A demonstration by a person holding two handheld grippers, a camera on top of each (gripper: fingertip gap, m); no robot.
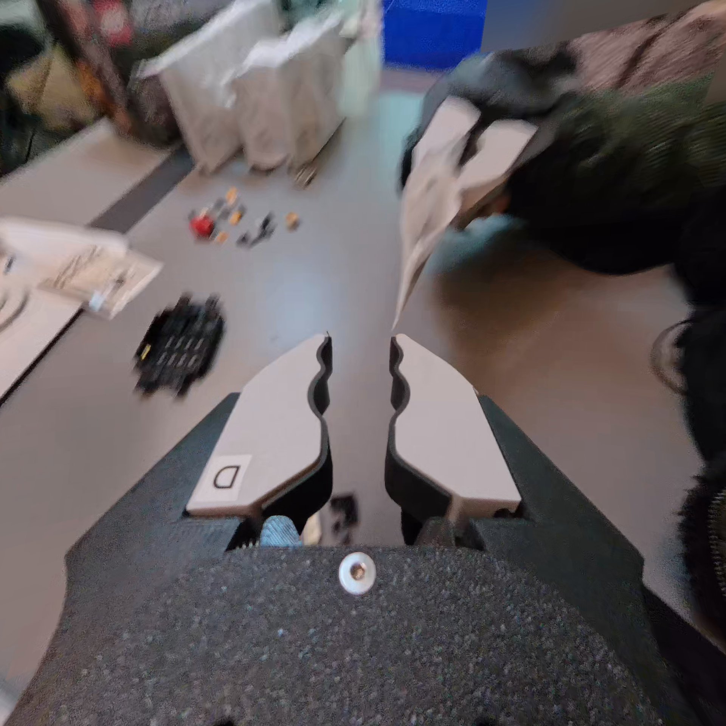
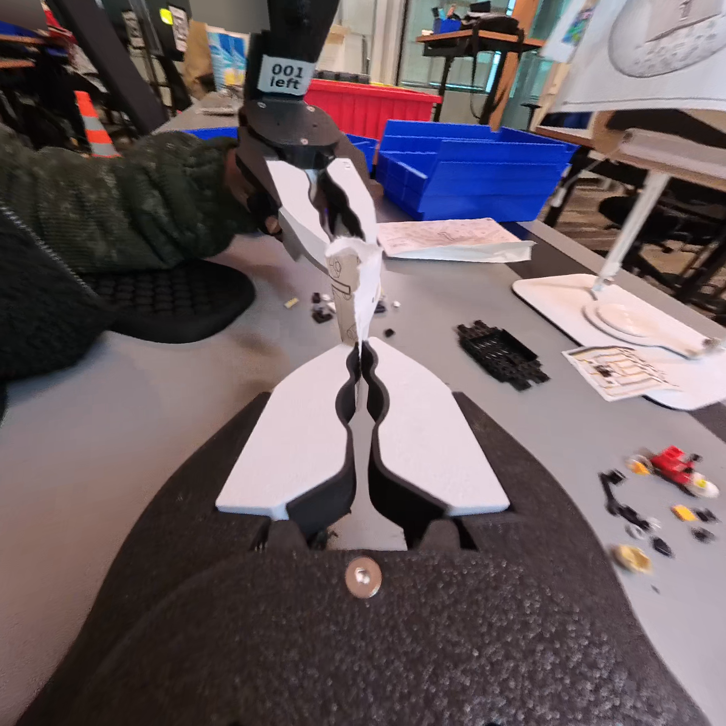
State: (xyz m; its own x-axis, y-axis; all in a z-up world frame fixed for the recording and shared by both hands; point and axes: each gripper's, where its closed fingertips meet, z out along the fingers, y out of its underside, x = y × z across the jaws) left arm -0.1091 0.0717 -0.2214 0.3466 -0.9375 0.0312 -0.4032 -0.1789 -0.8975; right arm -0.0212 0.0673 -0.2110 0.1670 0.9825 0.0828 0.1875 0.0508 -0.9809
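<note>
Paper bag [image 2: 355,298] between both hand-held grippers

Motion blur smears the small parts [image 1: 235,220] beyond telling.

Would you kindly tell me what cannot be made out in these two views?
Left wrist view: the small parts on the table are motion-blurred, their kinds unclear.
Left wrist view: blur hides whether the paper strip touches the open left gripper.
Right wrist view: the strip's clamped end is mostly hidden inside the right gripper.
</note>
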